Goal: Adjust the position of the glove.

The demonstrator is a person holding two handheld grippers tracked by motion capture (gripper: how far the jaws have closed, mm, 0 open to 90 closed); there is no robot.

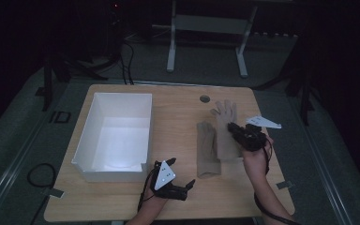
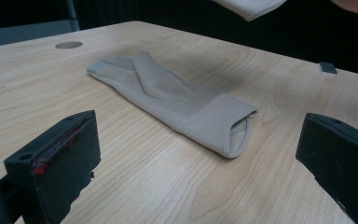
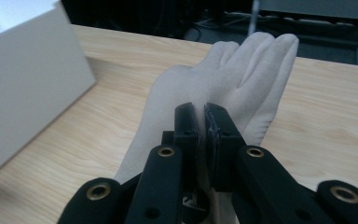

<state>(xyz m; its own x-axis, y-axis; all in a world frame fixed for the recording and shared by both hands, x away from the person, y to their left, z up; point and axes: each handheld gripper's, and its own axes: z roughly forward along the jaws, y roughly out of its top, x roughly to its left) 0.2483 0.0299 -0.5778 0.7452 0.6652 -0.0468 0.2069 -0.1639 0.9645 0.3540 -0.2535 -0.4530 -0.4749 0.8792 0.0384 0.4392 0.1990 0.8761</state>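
Two beige gloves lie right of the table's middle. The flat, folded one has its open cuff toward my left gripper, which is open near the front edge, a short way from the cuff and touching nothing. The other glove has its fingers spread toward the far side. My right gripper is shut on its palm. In the left gripper view an edge of that held glove hangs above the table.
A white open box stands on the left half of the wooden table. A round grommet sits near the far edge. A small grey clip marks the right front corner.
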